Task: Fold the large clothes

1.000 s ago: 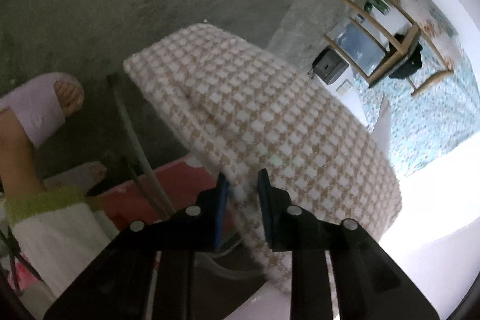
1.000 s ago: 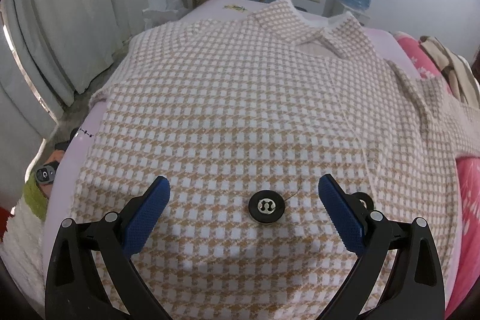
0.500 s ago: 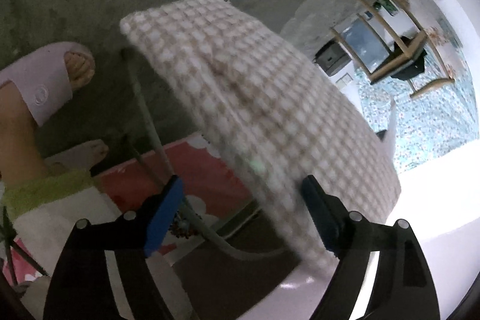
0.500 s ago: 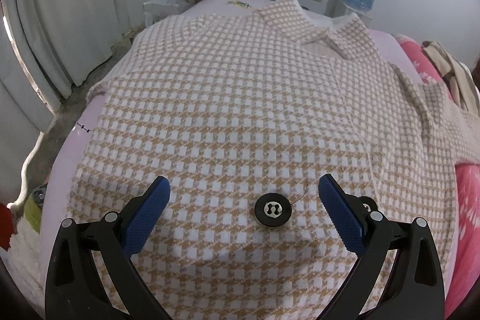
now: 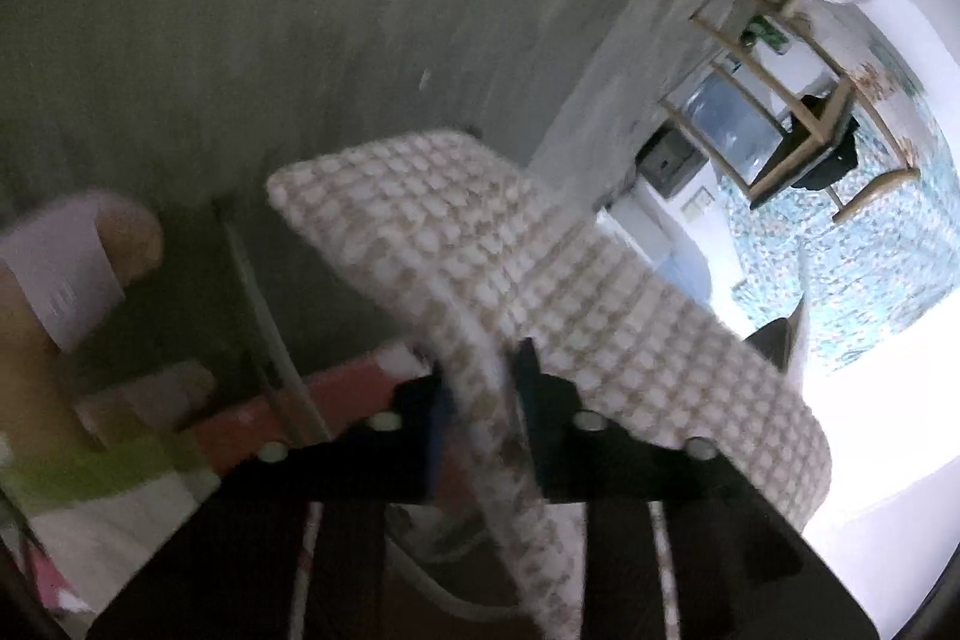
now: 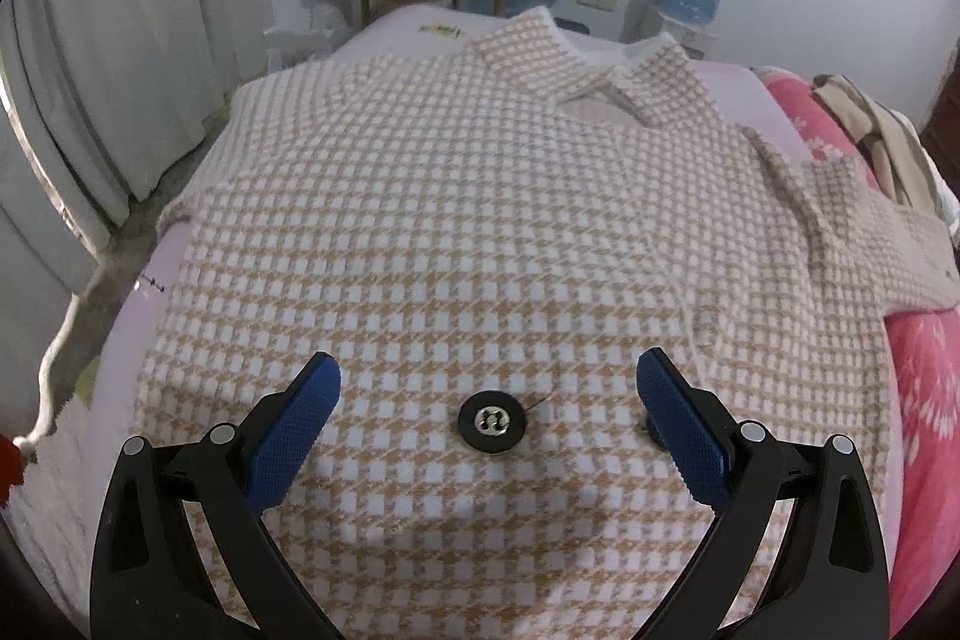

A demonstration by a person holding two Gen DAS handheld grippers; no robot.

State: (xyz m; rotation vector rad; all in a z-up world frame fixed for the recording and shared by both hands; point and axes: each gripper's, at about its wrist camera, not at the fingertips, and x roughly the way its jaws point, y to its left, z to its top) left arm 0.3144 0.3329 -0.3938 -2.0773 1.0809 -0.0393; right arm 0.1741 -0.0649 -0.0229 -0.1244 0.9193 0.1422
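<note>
The left gripper (image 5: pixel 480 388) has just been closing, and its jaws now pinch the edge of a hanging sleeve (image 5: pixel 540 292) of the coat (image 6: pixel 456 232); the view is blurred, but the knit clearly runs between the two pads. The right gripper (image 6: pixel 489 400) stands wide open above the coat's front, holding nothing, with a black button (image 6: pixel 493 419) lying on the cloth between its blue pads.

The coat lies spread face-up across the bed (image 6: pixel 420 34), collar at the far end, one sleeve reaching to the right over a pink quilt (image 6: pixel 918 376), the other drooping off the bed's side above the floor (image 5: pixel 240 40), where the left gripper has it.

The step in hand looks like the first fold: seizing the sleeve so as to bring it in over the body. Next it likely calls for lifting the sleeve up and across onto the chest, laid flat.

The cloth is a thick, soft knit in tan-and-white houndstooth check, heavy enough to sag; the button is round, glossy, with a metal centre.
</note>
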